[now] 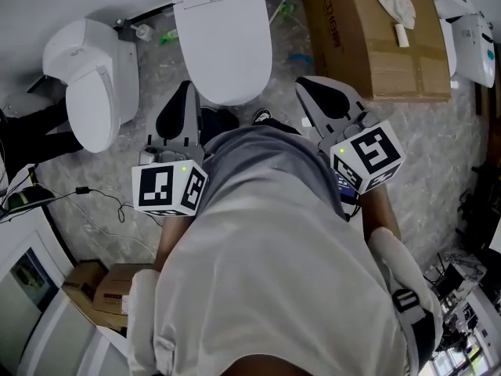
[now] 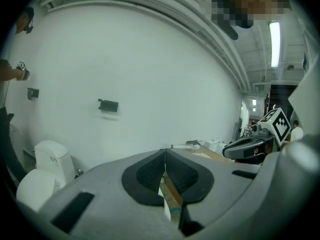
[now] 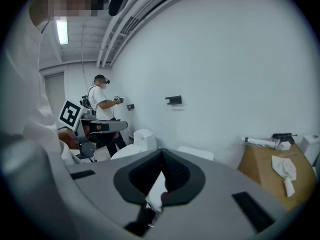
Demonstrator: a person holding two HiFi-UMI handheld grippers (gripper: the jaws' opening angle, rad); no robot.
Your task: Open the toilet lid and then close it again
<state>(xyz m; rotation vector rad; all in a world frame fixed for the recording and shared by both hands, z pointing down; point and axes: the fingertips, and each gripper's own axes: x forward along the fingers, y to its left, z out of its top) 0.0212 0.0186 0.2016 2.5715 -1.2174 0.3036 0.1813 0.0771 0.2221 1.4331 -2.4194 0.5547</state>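
The white toilet [image 1: 221, 37] stands against the wall ahead of me with its lid down. My left gripper [image 1: 188, 86] hangs just short of the bowl's front left, and its jaws are shut with nothing between them [image 2: 165, 152]. At the bowl's front right my right gripper [image 1: 304, 83] is held in the air, also shut and empty [image 3: 161, 152]. Neither touches the toilet. In the right gripper view a strip of the toilet's white lid [image 3: 196, 154] shows just past the jaws.
A second white toilet [image 1: 90, 84] stands to the left. A large cardboard box [image 1: 376, 37] with paper on it sits to the right. Cables trail over the floor [image 1: 102, 210] at the left. Another person [image 3: 102, 104] works at the wall further left.
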